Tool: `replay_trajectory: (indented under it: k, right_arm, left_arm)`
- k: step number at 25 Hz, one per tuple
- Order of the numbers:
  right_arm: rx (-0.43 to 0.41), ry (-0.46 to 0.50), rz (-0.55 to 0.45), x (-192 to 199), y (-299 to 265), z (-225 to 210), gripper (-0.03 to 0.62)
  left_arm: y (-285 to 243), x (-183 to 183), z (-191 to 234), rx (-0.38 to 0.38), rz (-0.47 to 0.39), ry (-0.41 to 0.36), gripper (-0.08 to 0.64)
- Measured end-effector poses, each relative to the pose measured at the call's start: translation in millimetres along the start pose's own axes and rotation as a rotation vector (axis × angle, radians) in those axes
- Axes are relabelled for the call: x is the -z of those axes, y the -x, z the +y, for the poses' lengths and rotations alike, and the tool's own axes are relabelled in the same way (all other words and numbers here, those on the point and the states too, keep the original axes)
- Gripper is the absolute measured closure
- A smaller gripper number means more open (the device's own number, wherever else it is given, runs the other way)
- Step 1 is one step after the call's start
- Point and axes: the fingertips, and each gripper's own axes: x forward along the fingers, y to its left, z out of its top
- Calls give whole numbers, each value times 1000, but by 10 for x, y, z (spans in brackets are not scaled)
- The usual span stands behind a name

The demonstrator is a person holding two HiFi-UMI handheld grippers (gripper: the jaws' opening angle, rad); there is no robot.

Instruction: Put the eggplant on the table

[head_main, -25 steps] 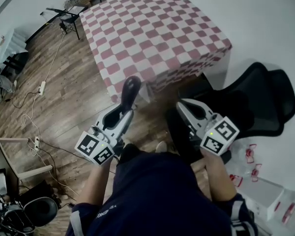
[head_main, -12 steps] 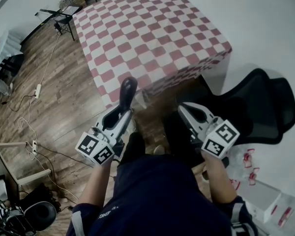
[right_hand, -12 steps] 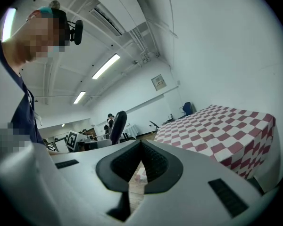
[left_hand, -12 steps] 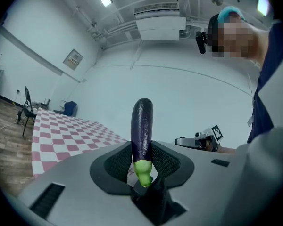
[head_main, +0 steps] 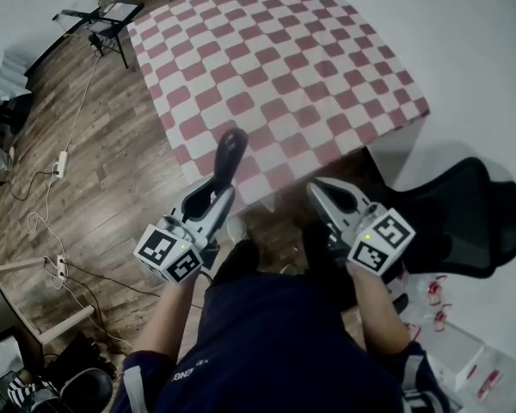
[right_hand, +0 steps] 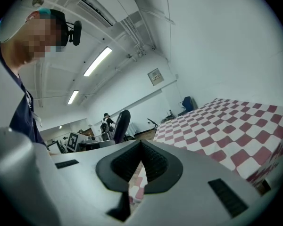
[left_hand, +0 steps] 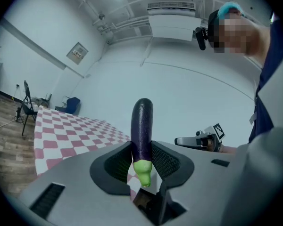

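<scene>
The left hand-held gripper pinches the eggplant near its green stem end, the purple body sticking out toward the near edge of the checkered counter. The right hand-held gripper, pressed together and empty, is near that same edge.

Counter: checkered top open to approach from its near edge. Obstacles: black office chair beside near right corner; dark chair off far left corner.
</scene>
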Motion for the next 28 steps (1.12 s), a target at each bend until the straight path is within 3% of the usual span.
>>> replay_trajectory:
  k: [5, 12, 20, 28]
  right_arm:
    - [-1, 5, 16, -197, -781, -36, 581]
    - [38, -16, 57, -315, -1350, -222, 581]
    - [61, -32, 101, -377, -1551, -504, 581]
    - [0, -87, 150, -224, -1718, -949, 582]
  left_arm:
    - [-109, -272, 745, 4, 16, 1, 414]
    - [-290, -389, 1410, 4, 44, 4, 414]
    - [-686, -244, 1887, -28, 111, -3, 414]
    - [-1408, 118, 2303, -79, 261, -80, 414]
